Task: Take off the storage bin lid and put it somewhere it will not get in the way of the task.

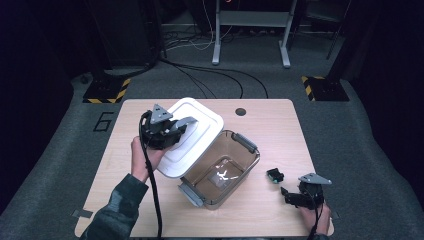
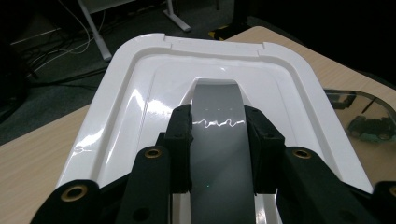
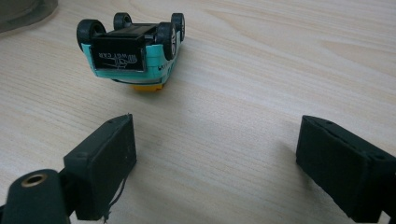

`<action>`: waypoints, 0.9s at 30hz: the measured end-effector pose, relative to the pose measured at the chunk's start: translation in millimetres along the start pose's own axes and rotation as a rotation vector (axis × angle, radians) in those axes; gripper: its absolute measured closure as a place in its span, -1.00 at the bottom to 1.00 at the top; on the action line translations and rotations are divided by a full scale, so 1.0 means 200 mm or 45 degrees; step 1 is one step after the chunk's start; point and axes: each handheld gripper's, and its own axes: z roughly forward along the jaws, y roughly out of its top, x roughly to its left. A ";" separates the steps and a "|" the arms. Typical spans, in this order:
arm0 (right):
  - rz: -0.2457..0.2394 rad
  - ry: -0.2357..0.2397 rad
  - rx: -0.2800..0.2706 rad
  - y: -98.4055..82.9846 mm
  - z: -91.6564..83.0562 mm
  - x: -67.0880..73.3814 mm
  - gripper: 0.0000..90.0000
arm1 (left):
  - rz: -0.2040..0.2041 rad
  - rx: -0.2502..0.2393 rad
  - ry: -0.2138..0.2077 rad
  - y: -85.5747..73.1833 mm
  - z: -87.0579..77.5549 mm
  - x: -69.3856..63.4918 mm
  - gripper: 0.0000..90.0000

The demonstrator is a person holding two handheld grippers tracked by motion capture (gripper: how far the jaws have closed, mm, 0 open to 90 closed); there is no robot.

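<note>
My left gripper is shut on the grey handle of a white box lid. The lid hangs tilted over the left rim of a clear brownish box, which stands without a lid. A small teal toy car with black wheels lies upside down on the table. In the high view the car sits just right of the box. My right gripper rests low near the table's front right, open, with bare wood between its pads. The car lies a little ahead of the right gripper.
The wooden table has a round cable hole at the back. Grey latches stick out from the box ends. Black-and-yellow stand feet and cables lie on the floor behind the table.
</note>
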 end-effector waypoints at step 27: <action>-0.004 -0.001 -0.001 0.00 0.00 0.00 -0.74 | -0.201 0.025 0.224 -0.17 -0.01 0.33 0.48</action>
